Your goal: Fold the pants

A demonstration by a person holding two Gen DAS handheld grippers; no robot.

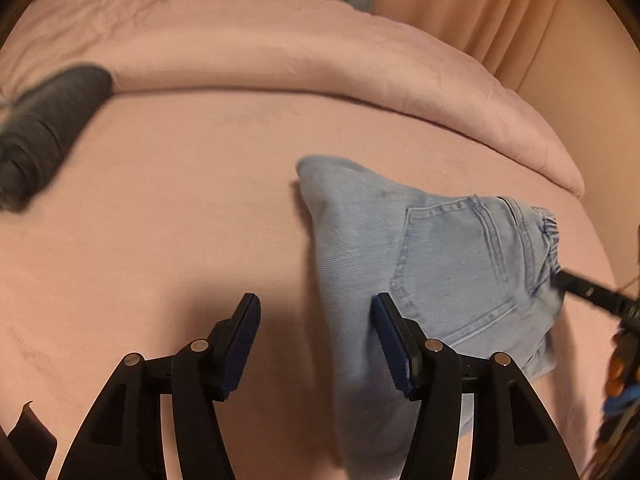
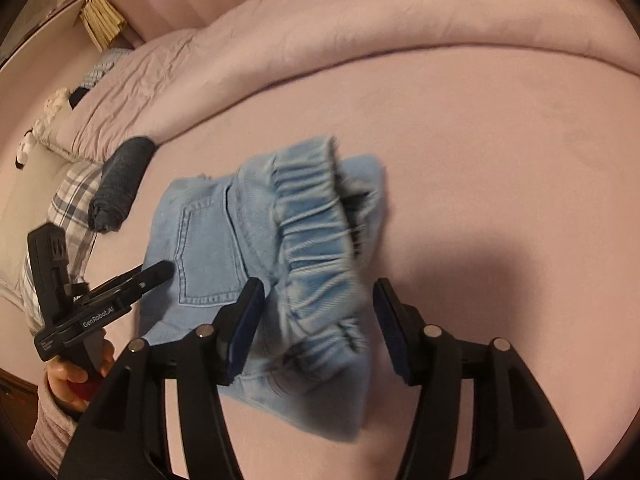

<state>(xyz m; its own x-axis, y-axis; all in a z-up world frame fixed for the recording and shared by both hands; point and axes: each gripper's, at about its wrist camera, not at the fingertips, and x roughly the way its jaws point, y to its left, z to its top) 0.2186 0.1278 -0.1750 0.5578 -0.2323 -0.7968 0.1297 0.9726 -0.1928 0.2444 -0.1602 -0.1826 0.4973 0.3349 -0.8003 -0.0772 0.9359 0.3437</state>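
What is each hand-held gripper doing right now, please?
Left hand-held gripper: open, holding nothing.
Right hand-held gripper: open, over the jeans waistband, not gripping.

Both the left gripper point(image 1: 316, 340) and the right gripper point(image 2: 318, 328) hung with jaws spread wide, gripping nothing.

Landmark: folded jeans point(image 2: 256, 264) on bed point(image 2: 500, 152).
Right of jeans: bare sheet.
Left of jeans: rolled dark garment point(image 2: 120, 184), well apart.
Beyond jeans: duvet ridge point(image 2: 360, 28).
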